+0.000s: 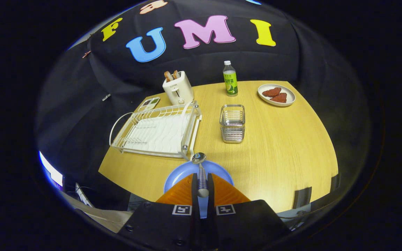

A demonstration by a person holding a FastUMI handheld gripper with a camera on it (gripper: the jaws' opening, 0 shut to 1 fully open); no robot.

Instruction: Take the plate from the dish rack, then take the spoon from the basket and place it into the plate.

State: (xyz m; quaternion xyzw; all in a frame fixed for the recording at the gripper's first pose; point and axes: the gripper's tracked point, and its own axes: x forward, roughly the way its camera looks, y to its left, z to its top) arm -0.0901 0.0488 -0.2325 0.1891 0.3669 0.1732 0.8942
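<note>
Fingers clamping spoon, over blue plate

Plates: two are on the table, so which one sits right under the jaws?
The blue plate, right beneath the spoon the jaws grip; the white plate holding reddish food lies far beyond.

Blue plate: near half hidden behind the tongs. Spoon handle sits between the closed-in fingers, its end covered. Bottle label beyond the plate too small to read. Flat item behind the dish rack: can't tell what. Counter near edge cut off.
</note>
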